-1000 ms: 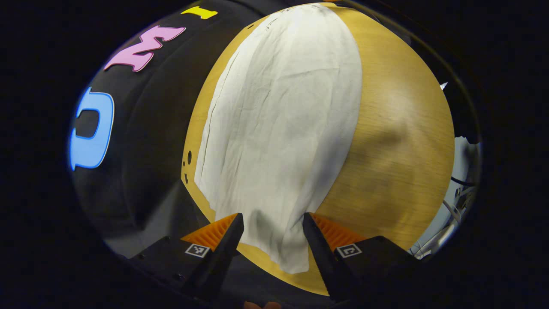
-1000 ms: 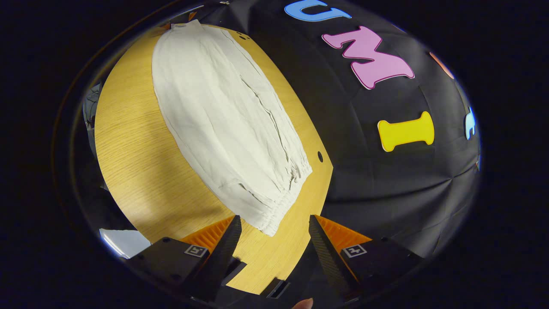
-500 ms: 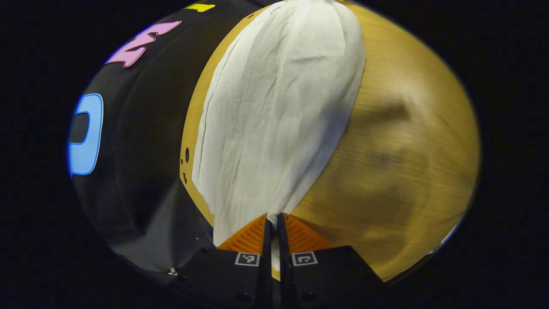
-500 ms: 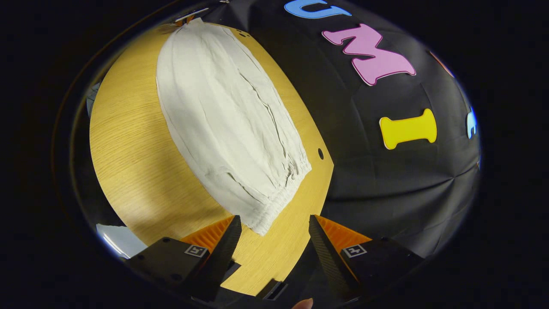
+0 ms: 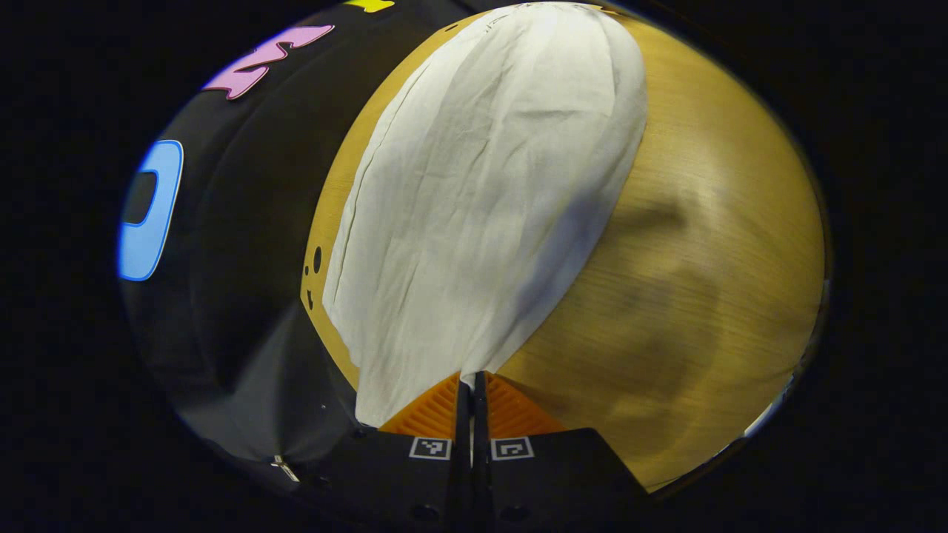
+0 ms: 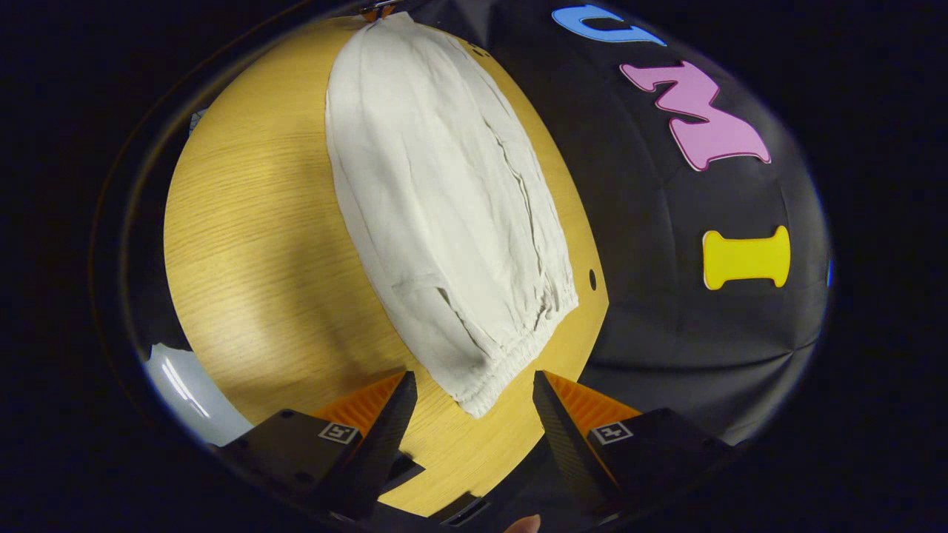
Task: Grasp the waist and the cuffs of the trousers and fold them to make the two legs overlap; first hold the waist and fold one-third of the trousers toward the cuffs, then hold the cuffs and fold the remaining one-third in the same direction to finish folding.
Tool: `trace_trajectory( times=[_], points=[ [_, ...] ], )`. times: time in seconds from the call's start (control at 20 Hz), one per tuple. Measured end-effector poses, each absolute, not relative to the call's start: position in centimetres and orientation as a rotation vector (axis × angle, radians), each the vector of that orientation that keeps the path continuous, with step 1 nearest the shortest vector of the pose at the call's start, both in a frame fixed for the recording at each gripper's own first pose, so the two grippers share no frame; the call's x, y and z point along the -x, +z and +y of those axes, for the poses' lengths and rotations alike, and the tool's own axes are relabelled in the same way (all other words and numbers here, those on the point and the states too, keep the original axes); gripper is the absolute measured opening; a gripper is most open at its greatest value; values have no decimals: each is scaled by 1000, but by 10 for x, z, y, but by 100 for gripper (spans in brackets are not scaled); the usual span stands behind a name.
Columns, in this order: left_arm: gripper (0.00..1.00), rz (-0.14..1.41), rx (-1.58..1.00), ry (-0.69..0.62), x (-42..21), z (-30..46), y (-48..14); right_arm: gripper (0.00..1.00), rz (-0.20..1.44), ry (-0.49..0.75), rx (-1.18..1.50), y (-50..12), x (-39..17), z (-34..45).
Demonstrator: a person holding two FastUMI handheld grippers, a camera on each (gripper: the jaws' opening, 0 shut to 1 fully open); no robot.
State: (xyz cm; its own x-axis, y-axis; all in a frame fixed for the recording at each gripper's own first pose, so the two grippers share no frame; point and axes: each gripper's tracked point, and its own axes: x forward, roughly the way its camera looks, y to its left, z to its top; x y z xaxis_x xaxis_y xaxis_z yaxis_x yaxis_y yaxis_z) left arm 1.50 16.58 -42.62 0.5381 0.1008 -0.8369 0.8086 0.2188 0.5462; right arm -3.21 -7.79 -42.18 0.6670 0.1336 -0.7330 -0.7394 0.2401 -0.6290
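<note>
Since a second ago the left tongs (image 5: 471, 385) have gone from wide apart to pinched tight on the cuff end of the trousers (image 5: 474, 192), and the right tongs (image 6: 474, 389) have slid round so the waist (image 6: 511, 355) now sits just ahead of their gap. The right tongs stand wide, holding nothing, the waist's corner at 12 o'clock from them. The trousers lie flat along the bench (image 6: 252, 244), legs seemingly already overlapped. Risks, as I judge them: the left grip looks to catch only a thin edge, so layers could slip or separate; the right could close on one layer of the gathered waist, skewing the fold. No containers are about.
</note>
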Motion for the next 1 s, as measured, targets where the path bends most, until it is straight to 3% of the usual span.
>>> trace_trajectory(
  times=[0.25, 0.35, 0.4, 0.45, 0.5, 0.6, 0.8, 0.9, 1.0],
  points=[
    [6, 899, -1279, -597, -15, 166, -426, 95, 574, 695, 1256, -430, -2, -69],
    [6, 892, -1280, -601, -15, 166, -426, 88, 595, 723, 1280, -439, -10, -64],
    [5, 891, -1278, -601, -15, 165, -426, 73, 602, 732, 1301, -445, -16, -63],
    [6, 891, -1275, -600, -15, 166, -426, 65, 616, 738, 1322, -451, -17, -63],
    [6, 891, -1269, -595, -15, 165, -426, 44, 626, 743, 1339, -458, -14, -63],
    [5, 889, -1238, -571, -15, 165, -426, 11, 605, 732, 1371, -458, -13, -61],
    [5, 890, -1251, -563, -11, 165, -425, 5, 617, 731, 1353, -461, -12, -64],
    [5, 904, -1239, -561, -4, 166, -425, 10, 673, 747, 1289, -462, -12, -65],
    [5, 919, -1224, -549, 2, 169, -425, 5, 680, 773, 1299, -460, -12, -63]
  ],
)
